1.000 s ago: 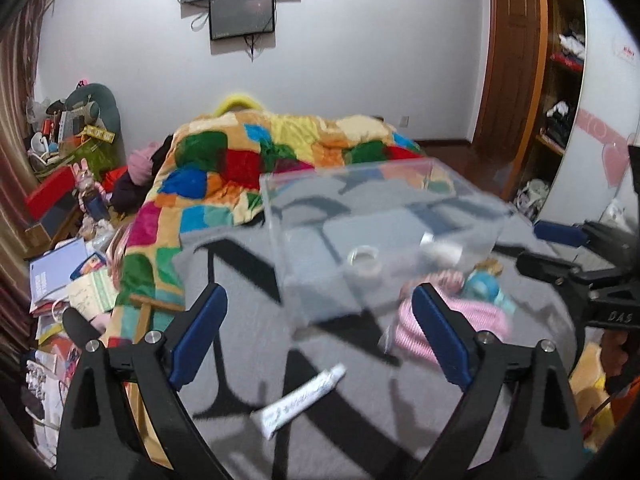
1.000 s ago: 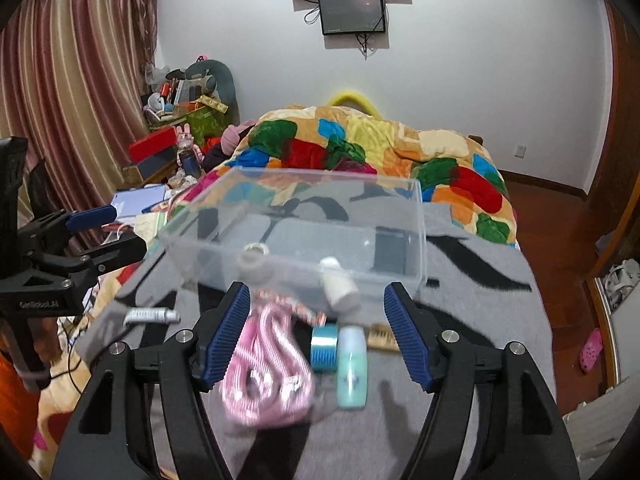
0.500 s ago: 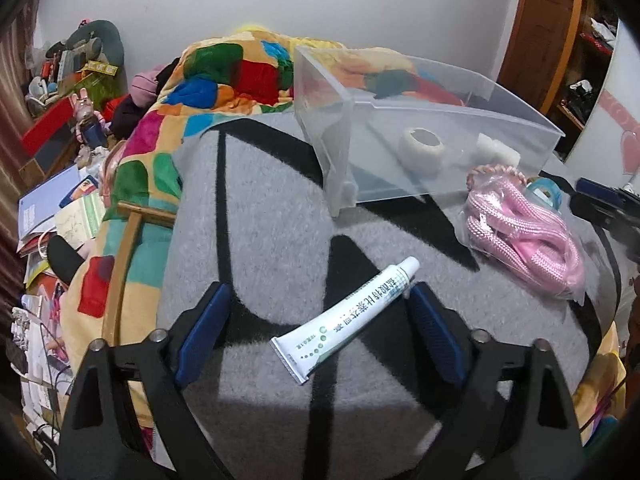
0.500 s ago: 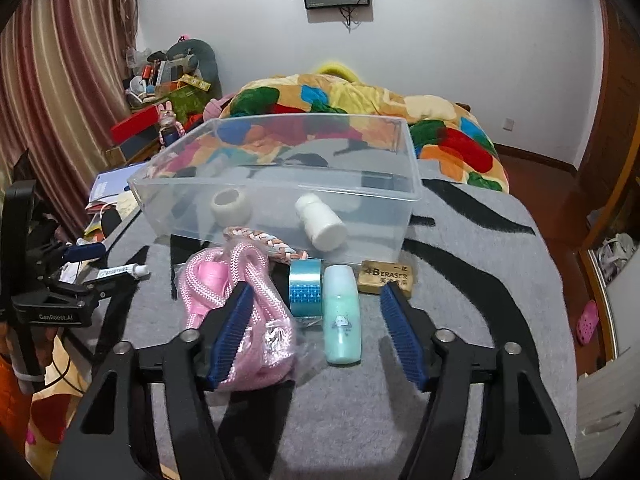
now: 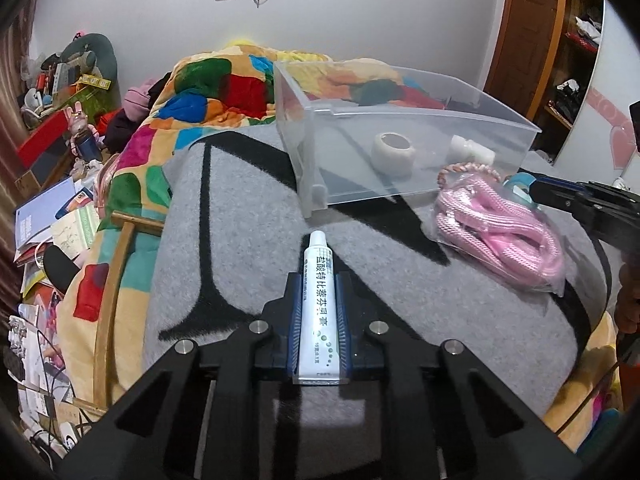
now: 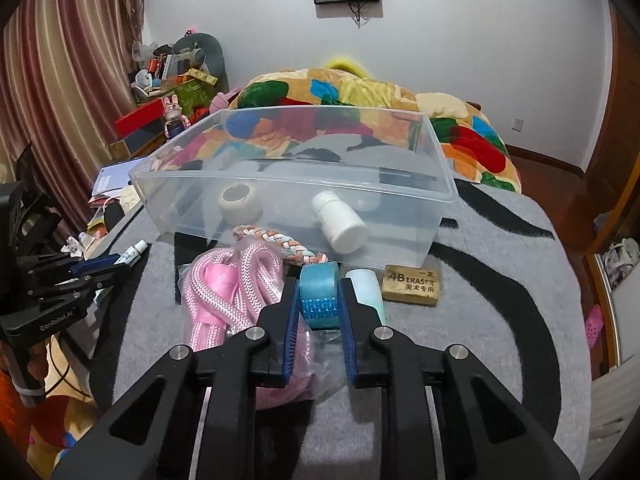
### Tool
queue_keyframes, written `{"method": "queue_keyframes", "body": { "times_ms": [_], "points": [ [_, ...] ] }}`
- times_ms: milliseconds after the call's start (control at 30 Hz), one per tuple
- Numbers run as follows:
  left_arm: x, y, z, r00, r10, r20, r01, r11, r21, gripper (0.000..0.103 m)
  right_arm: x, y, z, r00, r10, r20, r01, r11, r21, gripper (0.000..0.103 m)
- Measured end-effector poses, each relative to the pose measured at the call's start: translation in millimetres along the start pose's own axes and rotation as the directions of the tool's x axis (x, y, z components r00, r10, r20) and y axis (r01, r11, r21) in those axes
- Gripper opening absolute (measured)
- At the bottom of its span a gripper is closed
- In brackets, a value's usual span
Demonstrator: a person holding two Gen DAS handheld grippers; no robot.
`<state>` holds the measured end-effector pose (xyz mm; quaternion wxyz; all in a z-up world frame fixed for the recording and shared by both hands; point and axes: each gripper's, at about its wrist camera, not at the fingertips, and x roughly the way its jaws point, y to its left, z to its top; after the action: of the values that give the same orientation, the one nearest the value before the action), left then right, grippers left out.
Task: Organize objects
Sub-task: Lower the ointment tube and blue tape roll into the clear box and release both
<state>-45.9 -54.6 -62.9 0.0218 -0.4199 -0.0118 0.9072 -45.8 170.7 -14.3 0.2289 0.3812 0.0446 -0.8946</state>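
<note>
Left tool clenched on the tube at lower centre, long axis along the fingers, cap pointing up-frame toward the bin, right tool clamped around the blue tape at frame centre, pink rope just left, eraser right.

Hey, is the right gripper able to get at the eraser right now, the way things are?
Probably not yet. The right gripper is shut on the blue tape roll, and the pale green bottle lies between it and the eraser.
</note>
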Motion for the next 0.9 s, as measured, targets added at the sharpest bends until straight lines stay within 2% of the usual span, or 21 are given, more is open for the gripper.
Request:
{"method": "queue_keyframes", "body": {
  "times_ms": [233,567,767,900],
  "points": [
    [-20.1,-8.0,14.2,0.998,-0.027,0.06,0.028,1.0,-0.012,0.016,-19.4,0.9,5.7,0.999,0.016,0.052,-0.016,1.0,-0.001,0.017],
    [-47.4,-16.0,66.6,0.981,-0.072,0.182,0.08,0.996,-0.037,0.016,-50.9,-1.0,37.3,0.985,0.026,0.173,-0.028,1.0,0.011,0.017],
    [-38.5,-19.0,98.8,0.978,-0.082,0.194,0.091,0.995,-0.038,0.016,-50.9,-7.6,62.1,0.976,0.029,0.217,-0.039,0.998,0.044,0.017],
    [-22.8,-17.0,116.2,0.981,-0.097,0.168,0.108,0.993,-0.056,0.016,-39.3,-9.0,77.0,0.977,0.018,0.214,-0.031,0.998,0.054,0.017]
  ]
}}
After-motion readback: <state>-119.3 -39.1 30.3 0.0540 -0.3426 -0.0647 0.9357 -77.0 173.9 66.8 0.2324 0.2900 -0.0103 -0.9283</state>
